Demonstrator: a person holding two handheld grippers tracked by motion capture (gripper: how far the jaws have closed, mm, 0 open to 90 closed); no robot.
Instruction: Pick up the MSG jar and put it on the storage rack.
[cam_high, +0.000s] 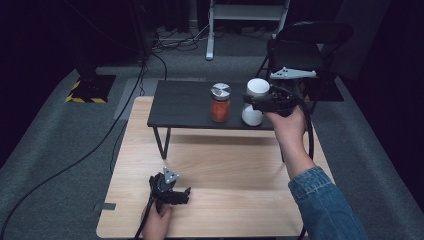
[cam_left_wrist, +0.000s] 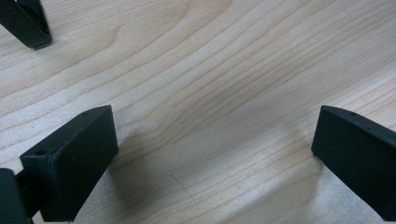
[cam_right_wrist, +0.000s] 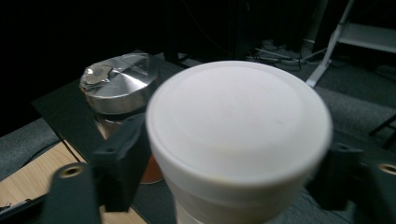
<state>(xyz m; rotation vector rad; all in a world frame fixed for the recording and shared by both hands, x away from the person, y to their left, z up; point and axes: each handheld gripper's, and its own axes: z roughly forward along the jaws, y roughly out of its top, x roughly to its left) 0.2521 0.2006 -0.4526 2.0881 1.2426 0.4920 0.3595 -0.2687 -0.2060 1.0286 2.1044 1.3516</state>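
Dark carpet surrounds your pale wooden table (cam_high: 235, 170), and a low black shelf (cam_high: 185, 107) stands across its far end; take that shelf as your landmark. Near the shelf's right end stands a white lidded container (cam_high: 255, 102), and your right gripper (cam_high: 252, 101) sits around it, one jaw on either side just under the broad white lid (cam_right_wrist: 238, 126). In the right gripper view the left jaw lies against the container's wall, while the right one is partly hidden behind the lid (so you cannot tell whether the pads really press or merely flank it). Just left of the container, at the shelf's middle, stands a jar of orange contents (cam_high: 220, 103) with a shiny metal lid (cam_right_wrist: 119, 81), apart from the container. Well in front of the shelf, at the table's near edge, your left gripper (cam_high: 184, 192) rests low over bare wood, its jaws spread wide with nothing between them.
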